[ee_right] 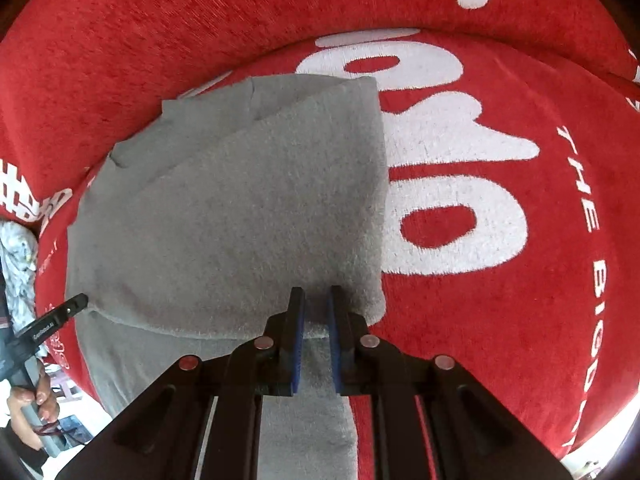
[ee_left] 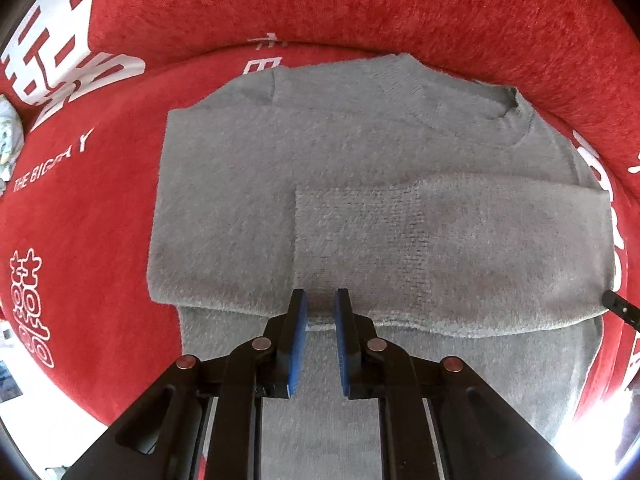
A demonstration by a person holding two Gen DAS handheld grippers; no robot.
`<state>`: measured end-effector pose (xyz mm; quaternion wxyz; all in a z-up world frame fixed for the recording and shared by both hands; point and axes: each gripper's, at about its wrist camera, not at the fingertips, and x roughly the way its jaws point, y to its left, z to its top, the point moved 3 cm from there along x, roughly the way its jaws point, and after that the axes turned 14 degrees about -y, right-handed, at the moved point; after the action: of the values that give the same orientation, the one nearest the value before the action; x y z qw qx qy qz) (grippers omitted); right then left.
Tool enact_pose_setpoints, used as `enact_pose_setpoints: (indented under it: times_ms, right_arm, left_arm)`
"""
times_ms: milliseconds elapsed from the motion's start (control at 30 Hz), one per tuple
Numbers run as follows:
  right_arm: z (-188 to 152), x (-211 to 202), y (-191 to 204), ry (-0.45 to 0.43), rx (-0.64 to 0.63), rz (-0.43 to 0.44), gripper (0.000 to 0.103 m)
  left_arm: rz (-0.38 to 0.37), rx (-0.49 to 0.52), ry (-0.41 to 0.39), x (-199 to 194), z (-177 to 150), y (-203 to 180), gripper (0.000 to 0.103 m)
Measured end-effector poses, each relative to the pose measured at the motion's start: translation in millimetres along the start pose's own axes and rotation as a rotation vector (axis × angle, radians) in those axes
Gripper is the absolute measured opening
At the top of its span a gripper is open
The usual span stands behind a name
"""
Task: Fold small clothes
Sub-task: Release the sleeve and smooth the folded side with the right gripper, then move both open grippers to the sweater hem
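Fuzzy grey knit sweater (ee_left: 360,184) on red printed cover (ee_left: 360,8), sleeves folded in, body fold remaining; left gripper (ee_left: 320,304) and right gripper (ee_right: 316,302) nearly closed, seemingly empty.

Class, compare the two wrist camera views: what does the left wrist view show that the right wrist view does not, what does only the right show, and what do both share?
Only the left wrist view shows the sweater's neckline and the sleeve folded across its body.

Only the right wrist view shows a hand gripping the left gripper's handle, and the large white lettering beside the sweater.

Both show the grey sweater on the red cover, and each gripper's own jaws nearly shut at the sweater's folded edge.
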<state>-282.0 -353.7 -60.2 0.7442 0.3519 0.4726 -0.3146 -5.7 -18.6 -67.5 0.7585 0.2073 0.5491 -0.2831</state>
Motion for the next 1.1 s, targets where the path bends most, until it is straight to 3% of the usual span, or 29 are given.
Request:
enact_pose_setpoints:
  times_ms: [100, 167, 200, 600, 633, 667, 700, 733, 900, 1100]
  right_arm:
    - [-0.5, -9.6, -2.3, 0.007, 0.03, 0.033, 0.018]
    - [-4.0, -16.0, -2.6, 0.01, 0.05, 0.049, 0.038]
    - [-5.7, -18.5, -2.6, 0.01, 0.054, 0.052, 0.041]
    - [-24.8, -27.6, 9.4, 0.052, 0.082, 0.099, 0.047]
    - [-25.1, -28.4, 10.8, 0.053, 0.081, 0.102, 0.047]
    - [-25.3, -29.3, 12.7, 0.053, 0.078, 0.104, 0.049]
    - [-25.5, -29.8, 14.2, 0.053, 0.075, 0.105, 0.051]
    - [-25.4, -30.7, 17.0, 0.05, 0.071, 0.108, 0.055]
    - [-26.1, -34.4, 25.1, 0.052, 0.056, 0.127, 0.067]
    - [-28.8, -48.6, 32.8, 0.07, 0.052, 0.137, 0.069]
  left_arm:
    - [0.011, -0.007, 0.01, -5.6, -3.5, 0.2, 0.015]
    - [0.009, -0.016, 0.017, -9.8, -7.4, -0.8, 0.015]
    - [0.009, -0.019, 0.019, -11.8, -9.0, -1.6, 0.015]
    - [0.014, -0.015, 0.049, -25.8, -24.1, -17.8, 0.016]
    - [0.008, -0.024, 0.047, -27.7, -25.2, -18.0, 0.044]
    - [0.008, -0.032, 0.042, -30.2, -26.5, -18.7, 0.094]
    - [0.021, -0.034, 0.024, -35.0, -27.0, -18.9, 0.103]
    - [0.04, -0.025, -0.014, -41.6, -26.4, -19.8, 0.102]
    - [0.039, -0.009, 0.013, -46.9, -34.7, -26.7, 0.102]
    - [0.069, -0.004, 0.026, -64.4, -40.8, -26.4, 0.102]
